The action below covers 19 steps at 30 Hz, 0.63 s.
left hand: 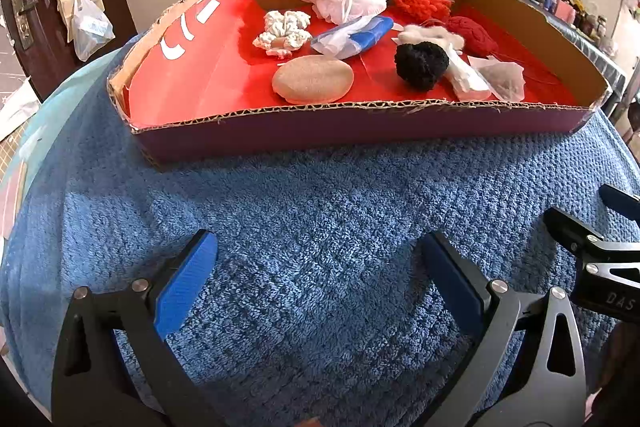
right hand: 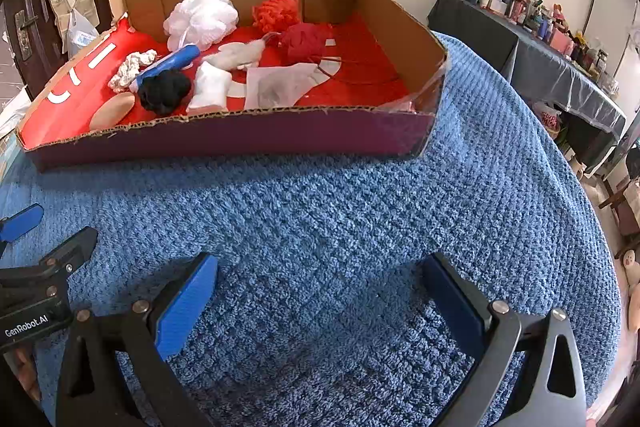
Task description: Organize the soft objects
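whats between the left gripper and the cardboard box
Only bare blue towel lies between the open left gripper and the cardboard box, shown in the left wrist view.

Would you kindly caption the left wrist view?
Open left gripper over blue towel, facing red-lined cardboard box of soft objects.

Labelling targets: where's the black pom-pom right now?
Inside the cardboard box, near its front wall: the black pom-pom lies right of the tan sponge.
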{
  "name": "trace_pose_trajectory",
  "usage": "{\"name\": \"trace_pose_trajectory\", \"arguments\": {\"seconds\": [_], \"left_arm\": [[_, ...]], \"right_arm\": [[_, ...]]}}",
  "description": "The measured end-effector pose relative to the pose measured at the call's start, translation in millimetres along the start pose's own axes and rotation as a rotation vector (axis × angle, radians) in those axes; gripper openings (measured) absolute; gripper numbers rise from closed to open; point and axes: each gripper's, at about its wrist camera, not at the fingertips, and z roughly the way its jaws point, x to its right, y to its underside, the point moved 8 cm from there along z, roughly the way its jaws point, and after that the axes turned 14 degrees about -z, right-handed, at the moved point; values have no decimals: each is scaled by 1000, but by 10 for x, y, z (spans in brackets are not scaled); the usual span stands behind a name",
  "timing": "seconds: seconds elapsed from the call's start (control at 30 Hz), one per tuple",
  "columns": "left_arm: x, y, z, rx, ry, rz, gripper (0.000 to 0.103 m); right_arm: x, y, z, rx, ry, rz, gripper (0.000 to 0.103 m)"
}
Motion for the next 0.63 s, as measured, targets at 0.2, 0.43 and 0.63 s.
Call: {"name": "trace_pose_trajectory", "arguments": {"seconds": [0.2,0.43,0.63], "left_arm": [[-3,-2,12,0,4,-2,103],[-2,-2,11,-1,4,-3,103],[0,-2,11,-1,4,-3,103]], "right_arm": [[8,-12,7,-4,-2,0,103],[7,-10,9,-5,-2,-1,103],[7,-9,9,-5,-3,0,103]]}}
